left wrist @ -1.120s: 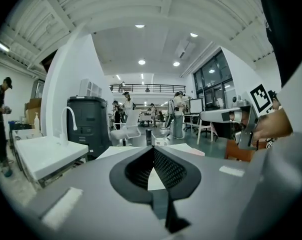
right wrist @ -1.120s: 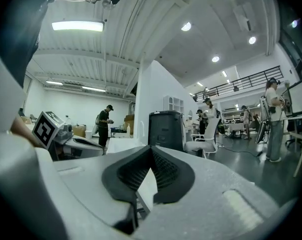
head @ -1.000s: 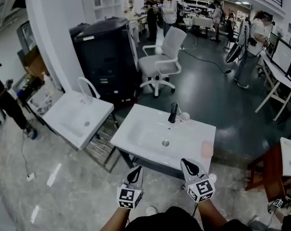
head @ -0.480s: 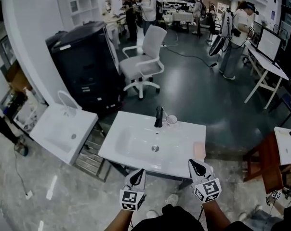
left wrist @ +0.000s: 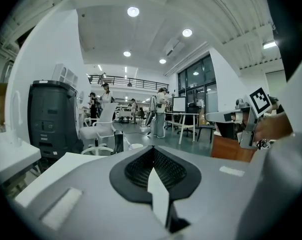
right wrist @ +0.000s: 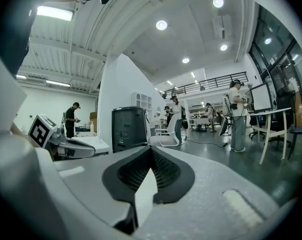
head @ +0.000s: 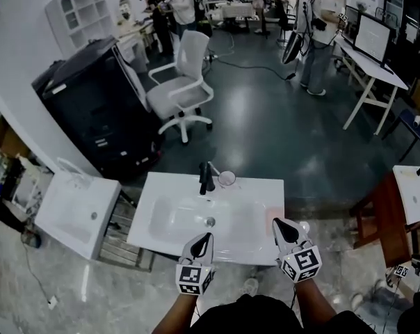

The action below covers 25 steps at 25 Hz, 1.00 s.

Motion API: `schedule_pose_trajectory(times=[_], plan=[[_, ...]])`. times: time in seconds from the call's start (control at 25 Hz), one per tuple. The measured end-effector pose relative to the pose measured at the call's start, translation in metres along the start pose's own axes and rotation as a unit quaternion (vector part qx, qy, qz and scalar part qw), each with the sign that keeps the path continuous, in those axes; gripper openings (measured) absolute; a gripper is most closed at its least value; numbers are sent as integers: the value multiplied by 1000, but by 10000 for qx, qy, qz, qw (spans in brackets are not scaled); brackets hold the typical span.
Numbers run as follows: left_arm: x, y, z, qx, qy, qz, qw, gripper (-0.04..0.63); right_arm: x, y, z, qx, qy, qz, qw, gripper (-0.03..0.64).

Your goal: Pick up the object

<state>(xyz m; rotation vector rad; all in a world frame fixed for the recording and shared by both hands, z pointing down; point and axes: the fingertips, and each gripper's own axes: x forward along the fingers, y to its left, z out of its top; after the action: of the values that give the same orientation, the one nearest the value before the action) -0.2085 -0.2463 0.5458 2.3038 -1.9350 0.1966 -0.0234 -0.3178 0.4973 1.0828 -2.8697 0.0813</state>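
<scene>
A white sink top stands just ahead of me, with a black faucet and a clear cup at its far edge. A pale pink pad lies on its right ledge. My left gripper hovers shut over the sink's near edge, nothing in it. My right gripper is shut and empty too, its tip right by the pink pad. In the left gripper view the shut jaws point at the faucet. In the right gripper view the jaws meet with nothing between them.
A second white sink stands at the left, with a black cabinet and a white office chair behind. A brown table is at the right. Several people stand by desks at the back.
The sink has come nearer and now lies right under both grippers. The grippers have kept their spacing and stayed shut. The right tip has reached the pink pad.
</scene>
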Motion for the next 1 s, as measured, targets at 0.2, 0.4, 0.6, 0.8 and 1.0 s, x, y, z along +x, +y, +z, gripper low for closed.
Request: schedule_pose_trajectory(times=[0.2,0.4,0.6,0.8,1.0], plan=[[25,0,3,-12,51,-32,10000,18,17,-10,0,-4,27,245,9997,3],[35,3,9,-329,100,-11,9994,18,28,-13,-3,27,90,233,9997,3],[54,7,6,-233,94,-231,9994,18,35,-18,-10,117,229,79,9996,3],[70,16,-3,-170,274,-535,9980,18,45,-21,-12,272,254,-186,9991,3],[76,23,1,-205,496,-717,9960,18,50,-26,-23,295,415,-565,9971,3]])
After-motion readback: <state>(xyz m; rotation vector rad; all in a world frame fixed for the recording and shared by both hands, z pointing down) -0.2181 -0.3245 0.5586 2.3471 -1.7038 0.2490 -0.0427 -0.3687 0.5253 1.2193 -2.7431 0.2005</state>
